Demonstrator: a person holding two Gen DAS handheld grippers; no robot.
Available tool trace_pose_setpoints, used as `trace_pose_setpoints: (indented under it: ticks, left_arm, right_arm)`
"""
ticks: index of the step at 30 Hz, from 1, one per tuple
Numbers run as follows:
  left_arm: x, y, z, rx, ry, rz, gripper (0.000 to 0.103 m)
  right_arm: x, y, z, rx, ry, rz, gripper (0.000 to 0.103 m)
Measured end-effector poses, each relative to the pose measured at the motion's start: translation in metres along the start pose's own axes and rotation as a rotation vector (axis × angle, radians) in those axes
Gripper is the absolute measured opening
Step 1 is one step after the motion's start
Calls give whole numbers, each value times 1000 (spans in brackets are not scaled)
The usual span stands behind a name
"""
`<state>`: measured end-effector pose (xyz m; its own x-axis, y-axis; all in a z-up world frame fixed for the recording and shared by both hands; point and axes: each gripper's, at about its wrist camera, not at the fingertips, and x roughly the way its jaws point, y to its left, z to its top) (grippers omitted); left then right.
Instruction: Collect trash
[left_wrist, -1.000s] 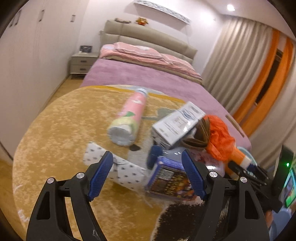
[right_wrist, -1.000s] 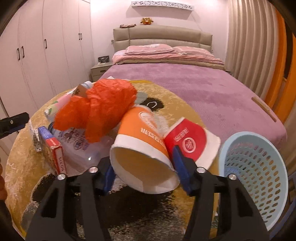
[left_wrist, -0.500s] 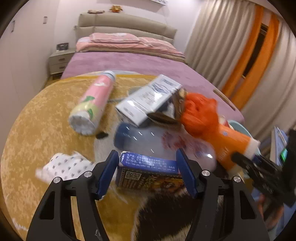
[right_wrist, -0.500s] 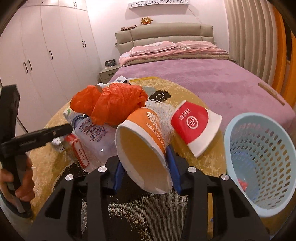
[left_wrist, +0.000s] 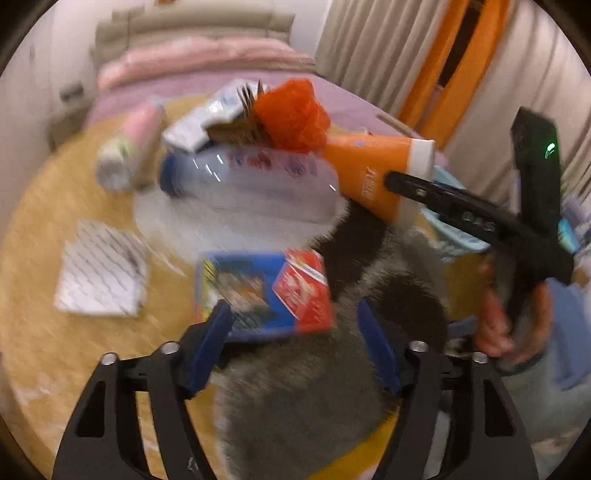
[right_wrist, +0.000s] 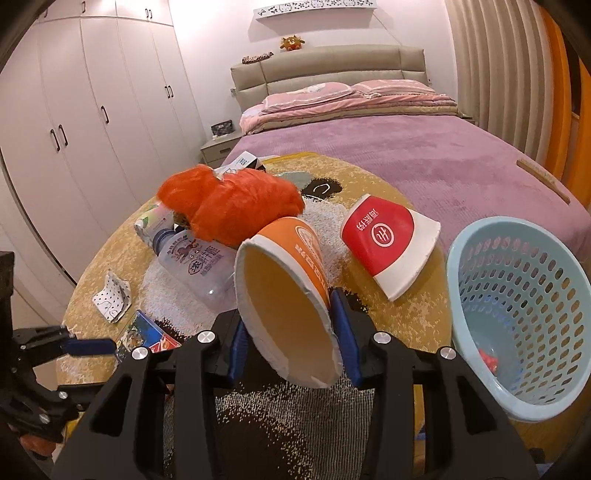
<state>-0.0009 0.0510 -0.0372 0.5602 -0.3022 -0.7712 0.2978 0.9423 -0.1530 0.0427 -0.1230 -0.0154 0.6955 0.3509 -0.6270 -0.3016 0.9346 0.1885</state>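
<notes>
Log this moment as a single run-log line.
right gripper: shut on orange paper cup | left gripper: jaws opening, blue-and-red carton between them | light blue basket: beside cup, nearly empty

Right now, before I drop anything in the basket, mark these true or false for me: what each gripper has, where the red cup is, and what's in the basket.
1. The right gripper is shut on the orange cup. True.
2. The red cup is in the basket. False: it lies on the rug.
3. The left gripper grips the carton. False: its jaws are opening.
4. The basket holds nothing. False: something small and red lies inside.
</notes>
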Motion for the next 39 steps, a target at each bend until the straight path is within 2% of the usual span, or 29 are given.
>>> trace_pose_setpoints:
  ticks: [1,3,6,9,11,14,16,19,22,23,27,29,32,35,39]
  left_arm:
    - [-1,-1,3,20,-32,46,84]
    - [2,3,13,31,-70,67,85]
    - [18,16,26,2,-50,-13,86]
    - [45,28,36,-16,32,-74,85]
    - [43,26,31,3,36,-66,85]
    - [31,26,23,-6,65,-136,86]
    - [25,18,13,31,105,-158,86]
    - [19,-1,-6,130,147,-109,89]
    - [17,-18,-16,182,154,-78,89]
    - [18,-21,-16,184,152,-74,89]
    - [36,-29,-10,189,141,36,88]
    - [43,-31,-9,194,142,67,87]
    - [54,-34,-10,186,161,66,78]
    - [52,-36,-7,177,135,72,70]
    - [50,-30,4,120,117,32,44]
  right_arm:
    - [-2,0,-1,0,-1,0,37]
    - [-5,-1,-3,0,0,0,37]
    - [-8,-3,-5,3,3,0,37]
    - [-12,-7,-8,17,6,6,37]
    - [-13,-10,-8,27,9,8,37]
    - [-14,-11,-8,27,13,12,37]
    - [-13,-12,-9,31,20,17,37]
    - [-12,-13,-9,36,28,30,37]
    - [-15,-15,-11,39,31,39,37]
    - [-16,-15,-12,39,32,40,37]
    - [-22,-15,-15,28,23,27,37]
    - [-24,-16,-16,27,25,26,37]
    - [-25,-21,-19,34,26,32,37]
    - [-28,-24,-20,34,16,29,35]
    - [-32,-28,-18,41,0,37,35]
